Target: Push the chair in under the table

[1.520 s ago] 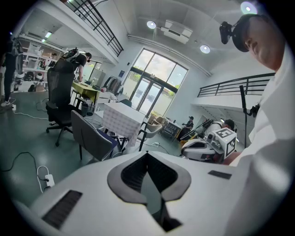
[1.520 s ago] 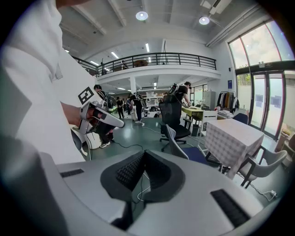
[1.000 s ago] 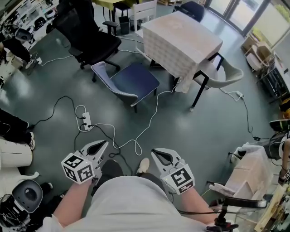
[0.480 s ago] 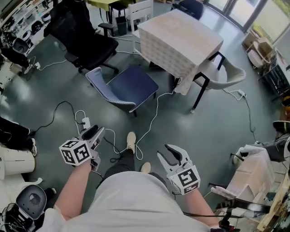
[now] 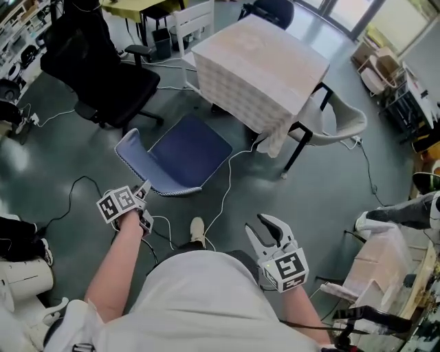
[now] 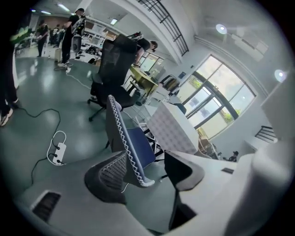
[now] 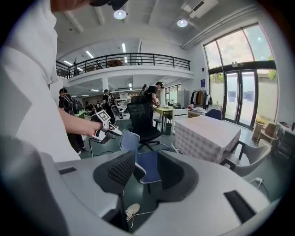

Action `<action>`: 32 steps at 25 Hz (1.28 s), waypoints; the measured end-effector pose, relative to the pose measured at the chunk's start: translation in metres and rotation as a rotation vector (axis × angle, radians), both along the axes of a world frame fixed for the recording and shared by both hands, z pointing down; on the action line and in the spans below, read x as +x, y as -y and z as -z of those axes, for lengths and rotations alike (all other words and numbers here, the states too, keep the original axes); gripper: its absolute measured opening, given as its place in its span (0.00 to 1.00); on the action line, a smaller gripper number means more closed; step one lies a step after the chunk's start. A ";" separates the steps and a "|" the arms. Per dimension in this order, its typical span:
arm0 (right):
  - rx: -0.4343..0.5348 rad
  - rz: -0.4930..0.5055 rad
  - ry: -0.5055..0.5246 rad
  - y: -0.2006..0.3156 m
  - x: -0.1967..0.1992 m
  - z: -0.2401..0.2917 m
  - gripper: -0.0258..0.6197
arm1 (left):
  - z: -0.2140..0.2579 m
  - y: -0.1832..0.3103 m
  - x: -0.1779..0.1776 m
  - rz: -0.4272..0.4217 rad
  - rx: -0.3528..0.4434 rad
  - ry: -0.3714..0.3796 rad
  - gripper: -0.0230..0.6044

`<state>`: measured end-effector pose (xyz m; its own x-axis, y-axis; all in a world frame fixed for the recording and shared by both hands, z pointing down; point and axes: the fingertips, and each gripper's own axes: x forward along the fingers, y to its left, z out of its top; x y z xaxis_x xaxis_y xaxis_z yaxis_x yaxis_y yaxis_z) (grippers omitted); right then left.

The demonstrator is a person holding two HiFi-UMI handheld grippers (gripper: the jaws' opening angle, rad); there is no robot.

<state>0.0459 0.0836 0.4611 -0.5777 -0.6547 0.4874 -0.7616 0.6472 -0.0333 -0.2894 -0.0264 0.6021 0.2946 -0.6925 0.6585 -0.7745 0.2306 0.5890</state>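
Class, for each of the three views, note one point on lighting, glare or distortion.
Head view: even light, a pale sheen on the floor, no hard shadows. Left gripper view: strong fisheye curve, black corners, window washed out. Right gripper view: same fisheye, ceiling lamp glaring, chair sharp.

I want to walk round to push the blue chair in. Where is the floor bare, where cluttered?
The floor is bare between the table leg and the right gripper. It is crowded where white cables loop from the blue chair toward the shoe, and the black office chair stands close beyond it.
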 end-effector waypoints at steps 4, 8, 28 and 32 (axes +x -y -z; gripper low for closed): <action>-0.015 -0.027 -0.004 0.035 -0.020 -0.005 0.27 | -0.044 0.034 -0.019 0.052 -0.100 0.016 0.45; -0.051 -0.005 -0.036 0.054 -0.027 -0.009 0.27 | -0.079 0.049 -0.015 0.082 -0.173 -0.030 0.45; -0.064 0.133 -0.031 0.231 0.040 -0.004 0.27 | -0.101 0.098 0.003 0.346 -0.295 -0.025 0.15; -0.074 0.147 -0.029 0.254 0.057 -0.007 0.27 | -0.100 0.123 0.032 0.324 -0.285 -0.017 0.15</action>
<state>0.1033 -0.1704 0.4682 -0.6500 -0.5256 0.5489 -0.6601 0.7484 -0.0650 -0.2570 -0.1496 0.7017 0.1042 -0.5422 0.8337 -0.6257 0.6159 0.4787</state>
